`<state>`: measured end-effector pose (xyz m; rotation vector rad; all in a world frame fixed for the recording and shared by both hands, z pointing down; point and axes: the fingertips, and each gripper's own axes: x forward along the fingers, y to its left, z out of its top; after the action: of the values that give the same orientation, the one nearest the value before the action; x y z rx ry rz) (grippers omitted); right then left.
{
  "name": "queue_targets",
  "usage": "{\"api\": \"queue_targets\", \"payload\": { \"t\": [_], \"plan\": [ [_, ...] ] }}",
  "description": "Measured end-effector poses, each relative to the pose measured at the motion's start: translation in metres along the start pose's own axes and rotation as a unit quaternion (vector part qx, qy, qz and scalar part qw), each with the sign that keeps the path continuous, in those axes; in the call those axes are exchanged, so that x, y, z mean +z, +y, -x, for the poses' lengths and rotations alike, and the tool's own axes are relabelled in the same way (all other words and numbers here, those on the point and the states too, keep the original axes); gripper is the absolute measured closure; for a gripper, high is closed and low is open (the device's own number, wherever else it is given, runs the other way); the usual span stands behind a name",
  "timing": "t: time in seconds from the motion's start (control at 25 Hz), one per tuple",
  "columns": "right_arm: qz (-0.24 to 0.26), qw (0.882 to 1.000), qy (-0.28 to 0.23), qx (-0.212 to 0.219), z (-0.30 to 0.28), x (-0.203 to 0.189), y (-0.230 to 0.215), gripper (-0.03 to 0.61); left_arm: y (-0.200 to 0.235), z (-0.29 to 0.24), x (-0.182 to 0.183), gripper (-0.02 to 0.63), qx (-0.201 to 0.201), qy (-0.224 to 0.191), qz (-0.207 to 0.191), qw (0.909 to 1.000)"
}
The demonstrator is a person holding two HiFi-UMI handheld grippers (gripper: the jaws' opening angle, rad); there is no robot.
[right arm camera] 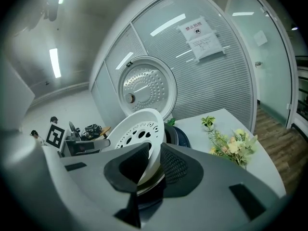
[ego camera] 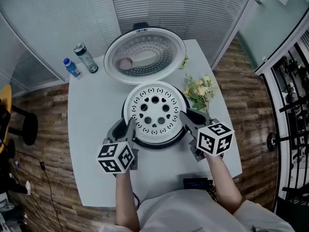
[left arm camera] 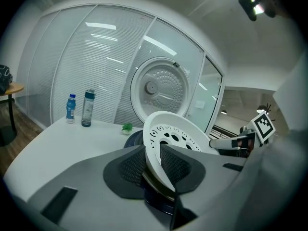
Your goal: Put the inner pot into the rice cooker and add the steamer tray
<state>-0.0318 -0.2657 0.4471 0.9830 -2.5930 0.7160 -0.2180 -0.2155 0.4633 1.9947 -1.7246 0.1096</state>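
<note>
- The left tool (left arm camera: 153, 165) is clamped on the rim of the white steamer tray (left arm camera: 173, 136). Its own view shows the rim pinched between both dark pads.
- The right tool (right arm camera: 151, 165) grips the opposite side of the rim in the same way.
- Only these two close views show a bronze-coloured rim (left arm camera: 155, 183) just under the tray, above the dark rice cooker (ego camera: 159, 143).
- Only the head view shows the whole layout. The tray lies over the mouth of the cooker at the middle of the bench (ego camera: 91, 129), with a tool at either side.
- No view shows whether the tray is fully seated.
- The open lid (ego camera: 145, 57) stands up behind the tray, toward the far edge.
- A small blue bottle (ego camera: 71, 67) and a clear bottle (ego camera: 86, 58) stand near the far left corner, well apart from the cooker.
- A bunch of flowers (ego camera: 200, 91) lies by the right edge, close beside the right tool.
- A small green plant (ego camera: 185, 61) stands just right of the lid.
- A dark device (ego camera: 195, 182) sits at the near edge.
- The right gripper view alone shows a paper notice (right arm camera: 199, 35) on the glass partition.
</note>
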Motion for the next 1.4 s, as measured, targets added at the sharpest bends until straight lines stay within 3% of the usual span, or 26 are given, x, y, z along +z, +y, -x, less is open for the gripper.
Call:
{"api": "queue_targets", "payload": {
  "t": [0.84, 1.0, 1.24, 1.4],
  "plan": [
    [0.094, 0.995, 0.009, -0.035, -0.005, -0.002, -0.006, 0.474, 0.000, -0.007, -0.005, 0.502, 0.031, 0.026, -0.065, 0.9971],
    [0.117, 0.992, 0.012, -0.053, -0.006, -0.002, -0.006, 0.472, 0.000, -0.007, -0.005, 0.489, 0.050, 0.035, -0.103, 0.9928],
    [0.143, 0.987, 0.015, -0.070, -0.010, -0.003, -0.008, 0.471, 0.002, -0.011, -0.008, 0.479, 0.061, 0.046, -0.125, 0.9892],
    [0.159, 0.984, 0.018, -0.079, -0.013, -0.001, -0.011, 0.471, 0.003, -0.016, -0.011, 0.472, 0.077, 0.065, -0.192, 0.9761]
  ]
}}
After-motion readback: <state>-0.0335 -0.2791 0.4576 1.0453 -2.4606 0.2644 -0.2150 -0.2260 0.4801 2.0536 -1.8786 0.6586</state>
